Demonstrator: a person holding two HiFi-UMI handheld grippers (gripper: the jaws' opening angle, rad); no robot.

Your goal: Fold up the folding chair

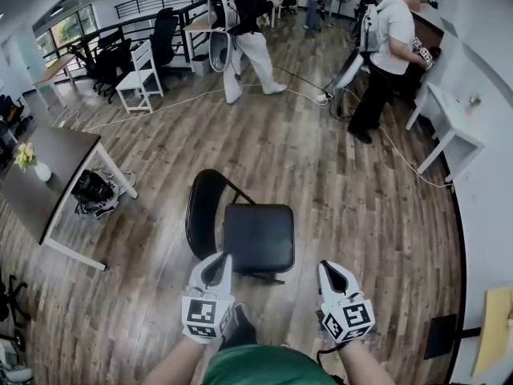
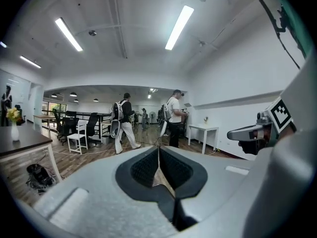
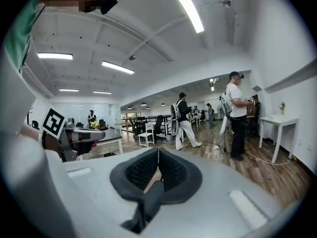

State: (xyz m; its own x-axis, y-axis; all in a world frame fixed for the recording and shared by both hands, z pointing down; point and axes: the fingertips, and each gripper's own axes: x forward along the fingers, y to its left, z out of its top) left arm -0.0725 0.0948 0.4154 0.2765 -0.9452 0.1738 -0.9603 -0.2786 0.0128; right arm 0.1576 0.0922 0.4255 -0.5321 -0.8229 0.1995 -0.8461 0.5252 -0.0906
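Note:
A black folding chair stands unfolded on the wooden floor in the head view, its padded seat (image 1: 258,237) facing me and its rounded backrest (image 1: 202,212) to the left. My left gripper (image 1: 220,261) hovers just before the seat's near left corner, shut and empty. My right gripper (image 1: 327,268) hangs to the right of the seat, apart from it, also shut with nothing held. In the left gripper view the left gripper (image 2: 158,150) has its pads together, and so does the right gripper (image 3: 158,152) in its own view. Neither gripper view shows the chair.
A dark table (image 1: 56,189) with a flower vase (image 1: 27,160) stands at the left, a black bag (image 1: 93,189) under it. Two people (image 1: 244,30) (image 1: 386,50) stand at the back, near a white chair (image 1: 139,76). A white table (image 1: 450,120) lines the right wall. A cable (image 1: 184,99) crosses the floor.

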